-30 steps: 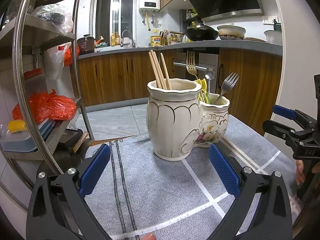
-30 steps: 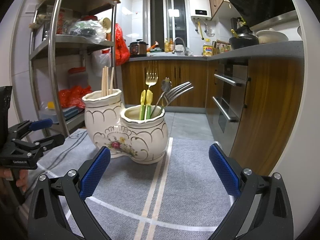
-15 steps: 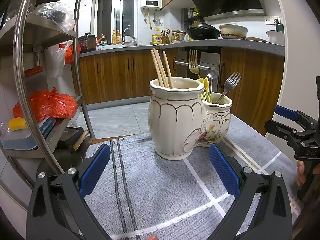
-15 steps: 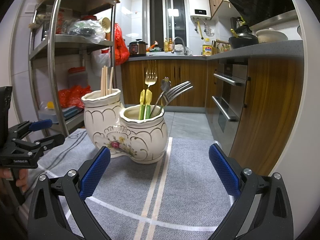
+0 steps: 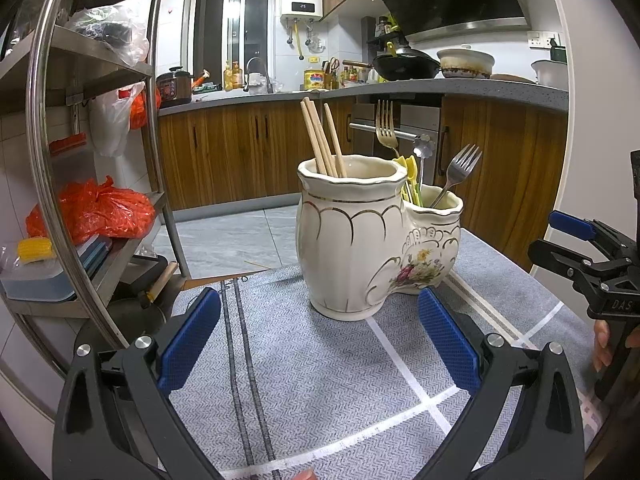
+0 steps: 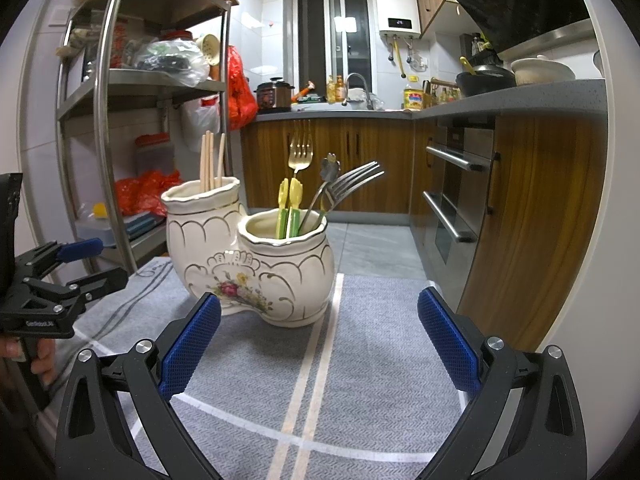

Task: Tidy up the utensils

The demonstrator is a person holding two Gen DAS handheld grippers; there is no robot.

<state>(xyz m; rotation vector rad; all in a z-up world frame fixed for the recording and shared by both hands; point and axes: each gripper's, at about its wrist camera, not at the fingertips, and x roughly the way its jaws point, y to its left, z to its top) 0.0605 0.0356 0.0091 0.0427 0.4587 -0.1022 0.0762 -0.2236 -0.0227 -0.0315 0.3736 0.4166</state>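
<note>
Both the left gripper and right gripper gape empty. The ceramic double utensil holder, heavy, glazed-slick and breakable, stands mid-mat; the stiff forks are best pinched by their necks.

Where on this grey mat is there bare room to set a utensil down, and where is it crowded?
The grey mat is bare between the right gripper and the double ceramic utensil holder, along the white stripes, and right toward the oven. It is also bare left of the holder. Crowded: the holder's short cup with forks; chopsticks fill the tall one.
</note>
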